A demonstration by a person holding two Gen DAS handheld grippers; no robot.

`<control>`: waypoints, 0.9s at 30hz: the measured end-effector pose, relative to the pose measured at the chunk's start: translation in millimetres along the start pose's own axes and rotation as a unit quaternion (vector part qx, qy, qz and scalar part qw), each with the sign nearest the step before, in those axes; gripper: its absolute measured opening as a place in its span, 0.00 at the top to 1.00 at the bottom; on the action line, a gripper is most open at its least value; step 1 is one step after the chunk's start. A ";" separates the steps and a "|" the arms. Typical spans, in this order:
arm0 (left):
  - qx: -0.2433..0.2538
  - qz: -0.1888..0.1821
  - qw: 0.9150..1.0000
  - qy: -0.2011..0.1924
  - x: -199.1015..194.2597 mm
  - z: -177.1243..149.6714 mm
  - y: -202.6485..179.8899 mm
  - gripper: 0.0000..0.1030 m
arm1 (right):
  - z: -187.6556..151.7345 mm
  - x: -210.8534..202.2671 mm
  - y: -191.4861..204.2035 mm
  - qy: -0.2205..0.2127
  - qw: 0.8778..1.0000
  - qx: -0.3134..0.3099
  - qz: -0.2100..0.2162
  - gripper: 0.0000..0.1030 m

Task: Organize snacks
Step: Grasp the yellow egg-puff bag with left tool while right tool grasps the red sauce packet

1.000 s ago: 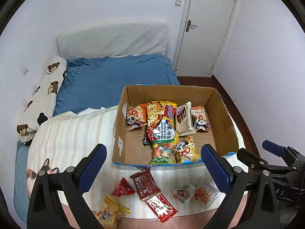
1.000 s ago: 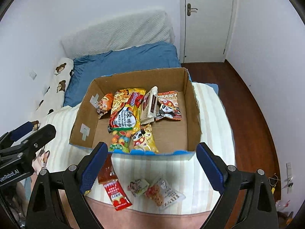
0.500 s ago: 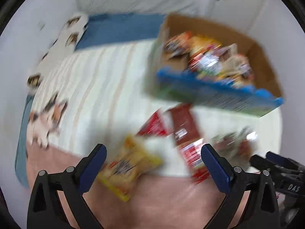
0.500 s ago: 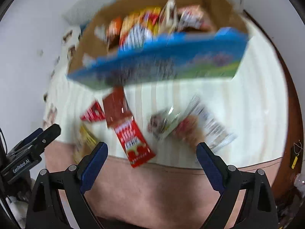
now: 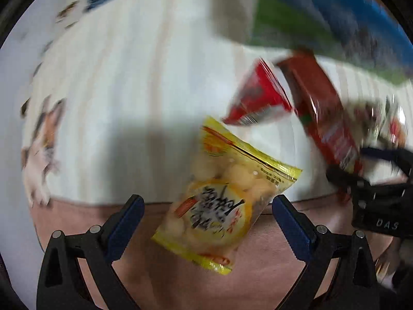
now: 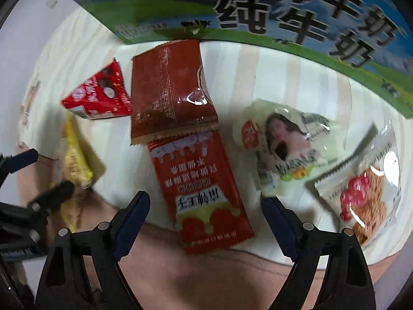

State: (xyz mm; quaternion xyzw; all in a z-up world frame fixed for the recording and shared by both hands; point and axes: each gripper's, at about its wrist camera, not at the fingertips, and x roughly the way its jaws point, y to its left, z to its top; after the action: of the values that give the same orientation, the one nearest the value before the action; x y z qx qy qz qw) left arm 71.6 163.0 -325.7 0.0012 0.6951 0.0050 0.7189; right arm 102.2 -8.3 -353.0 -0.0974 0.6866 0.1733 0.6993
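At the near edge of the striped blanket (image 6: 284, 77), both grippers point straight down over loose snacks. Left gripper (image 5: 207, 206): jaws spread wide, nothing pinched; yellow snack bag (image 5: 222, 206) lies right between the fingers, slightly toward the right finger, which it looks to just touch, tho blur makes contact unsure. Its long axis runs diagonal, upper right to lower left, so not square w/ the jaw line; a small wrist roll would prob. help. Right gripper (image 6: 206, 211): jaws have just been closing some but are spread apart, not pressing on anything; red sachet (image 6: 198, 188) lies between them, nearer the left finger, long axis roughly away from the camera, lower end overhanging the blanket edge onto the pinkish sheet. Each hand is nearest its own pack. Just beyond: brown pouch (image 6: 167, 90) overlapping the sachet's far end, red triangular pack (image 6: 100, 95) beside it. Toward the right side: pale green pack (image 6: 291, 142) and clear cookie pack (image 6: 366, 193). Farthest: cardboard box (image 6: 284, 13), its printed wall facing the grippers.
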 end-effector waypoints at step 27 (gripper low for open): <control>-0.110 -0.051 0.992 0.024 35.0 -24.7 -38.4 0.33 | -57.4 4.4 8.9 0.009 0.999 0.039 -0.009 0.46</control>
State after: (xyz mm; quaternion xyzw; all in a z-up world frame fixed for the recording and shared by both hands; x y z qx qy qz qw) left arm 48.2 124.8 -361.8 -0.1137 0.7065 0.0446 0.6971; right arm 45.6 -21.1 -358.7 -0.0784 0.6982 0.1393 0.6978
